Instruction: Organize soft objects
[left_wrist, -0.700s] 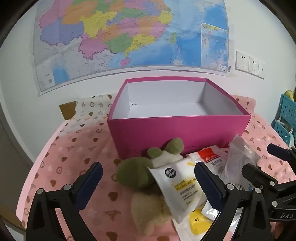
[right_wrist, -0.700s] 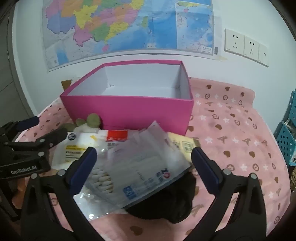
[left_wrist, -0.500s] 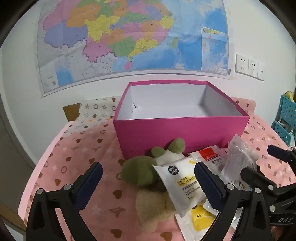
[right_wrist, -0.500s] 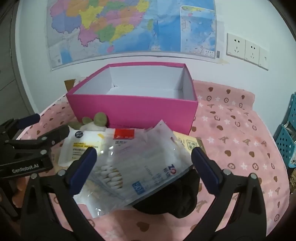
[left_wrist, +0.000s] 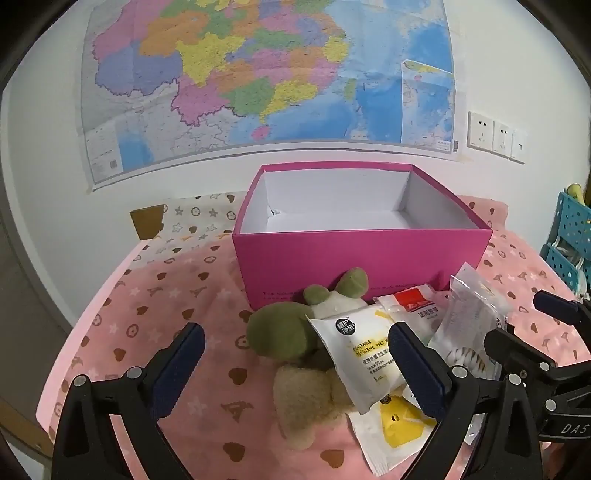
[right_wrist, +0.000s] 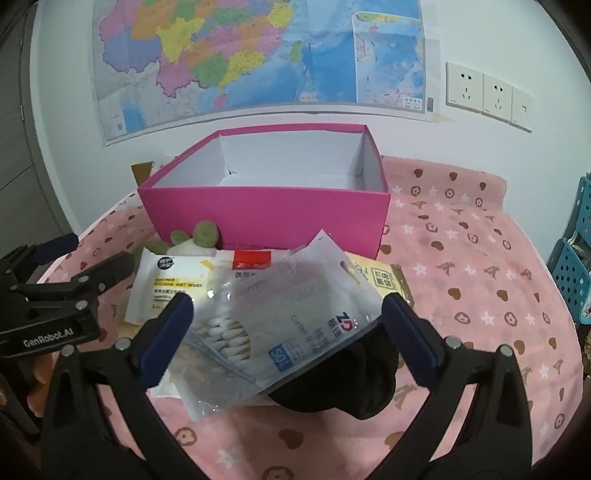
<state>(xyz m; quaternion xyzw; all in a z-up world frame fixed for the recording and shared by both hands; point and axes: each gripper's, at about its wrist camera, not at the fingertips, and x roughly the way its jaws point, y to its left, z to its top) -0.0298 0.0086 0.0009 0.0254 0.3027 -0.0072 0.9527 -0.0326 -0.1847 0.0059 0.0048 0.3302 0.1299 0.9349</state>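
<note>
Left gripper (left_wrist: 295, 363) and right gripper (right_wrist: 286, 325): jaws wide, nothing held. Soft items piled at lower centre of both views, just in front of the empty pink box (left_wrist: 354, 254): green plush toy (left_wrist: 284, 332), wet-wipes packet (left_wrist: 362, 354), cotton-swab bag (right_wrist: 273, 325) lying over a black cloth (right_wrist: 354, 384). All on the pink-clothed worktop (right_wrist: 480, 258).

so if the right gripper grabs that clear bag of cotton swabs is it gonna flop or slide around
Probably floppy: the cotton swab bag is thin clear film that already bends over the black cloth beneath it. Its glossy surface may slip between the pads. The swabs bunch at one end, so it would likely sag unevenly. It looks light.
</note>
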